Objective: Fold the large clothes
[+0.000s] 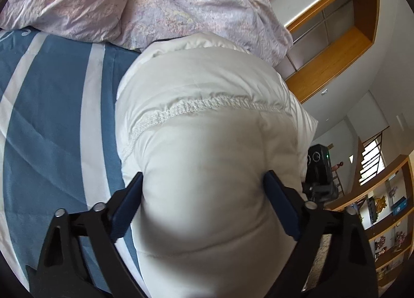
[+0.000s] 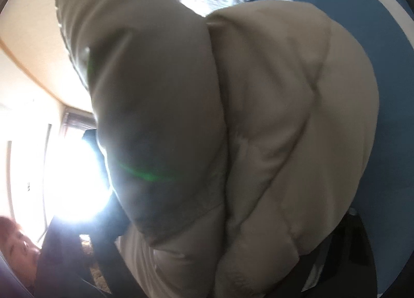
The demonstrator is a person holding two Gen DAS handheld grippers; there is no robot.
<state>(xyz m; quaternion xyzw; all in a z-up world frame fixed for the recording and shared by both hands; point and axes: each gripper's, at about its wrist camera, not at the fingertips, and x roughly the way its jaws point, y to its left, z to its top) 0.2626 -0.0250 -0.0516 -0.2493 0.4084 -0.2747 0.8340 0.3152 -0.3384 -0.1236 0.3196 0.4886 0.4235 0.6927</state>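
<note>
1. The left tool [image 1: 204,181] was clamped on a thick white padded garment [image 1: 207,122] over the striped bed [image 1: 51,117]; the bulging padding could probably squirm out of such a wide grip.
2. The right tool's fingers were hidden behind the same puffy bulk [image 2: 284,129], so whether they gripped it could not be told.
3. A crumpled pink duvet [image 1: 155,0] crowded the far edge; open sheet lay left.
</note>
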